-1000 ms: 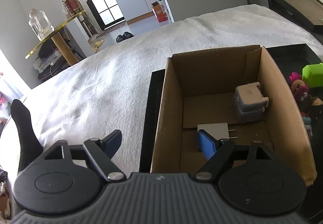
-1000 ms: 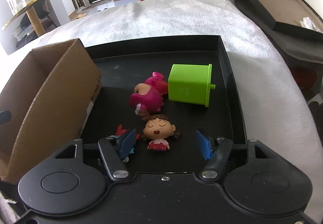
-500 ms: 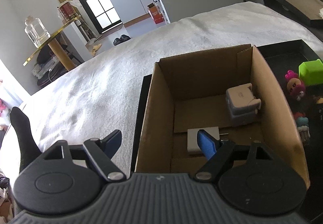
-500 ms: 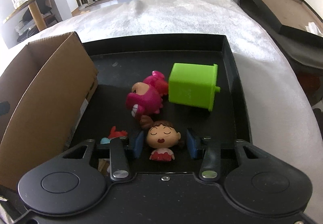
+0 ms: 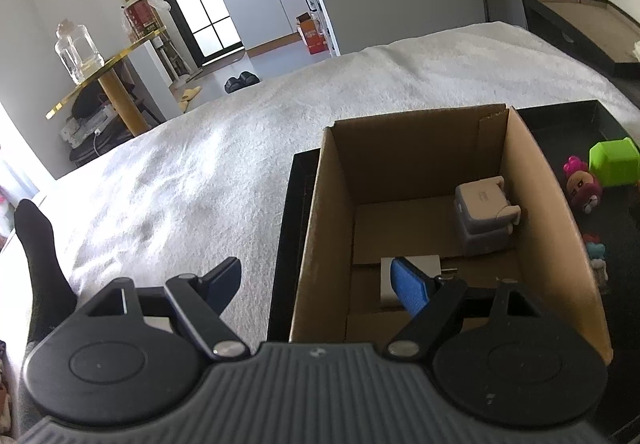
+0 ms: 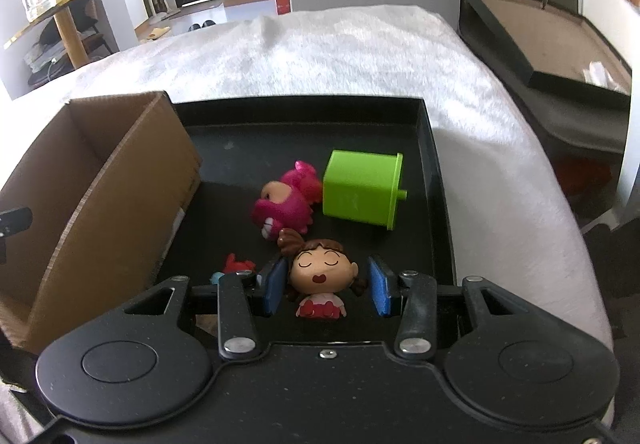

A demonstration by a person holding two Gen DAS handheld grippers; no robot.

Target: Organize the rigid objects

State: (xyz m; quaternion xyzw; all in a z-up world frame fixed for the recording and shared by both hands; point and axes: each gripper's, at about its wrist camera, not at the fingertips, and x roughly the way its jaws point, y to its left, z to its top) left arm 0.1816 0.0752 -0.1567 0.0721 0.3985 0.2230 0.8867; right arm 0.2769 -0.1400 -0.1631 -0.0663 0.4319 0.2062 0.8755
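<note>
Brown-haired and big-headed, a small plastic girl figurine (image 6: 322, 278) is gripped at the sides of its head between the blue pads (image 6: 380, 286) of the right claw (image 6: 326, 286), whose jaws have just been closing — the pads are seen pressed on its pigtails. Closed eyes, an open red mouth and a red-and-white dress are shown on the figurine; it is held above the near part of the shallow black tray (image 6: 434, 148). On the tray beyond it a glossy magenta animal toy (image 6: 286, 206) lies on its side, just beside a lime-green plastic cube with a short peg (image 6: 362, 188). A small red-and-blue toy (image 6: 236, 268) is partly hidden behind the claw's left finger. An open brown cardboard box (image 6: 120, 180) stands at the tray's left end.

The left claw (image 5: 320, 280) is held wide, with nothing between its pads — one finger is over the white fluffy bed cover (image 5: 200, 172), the other over the box interior, where a grey boxy adapter (image 5: 482, 218) and a flat white plug-in charger (image 5: 384, 278) lie on the bottom.
</note>
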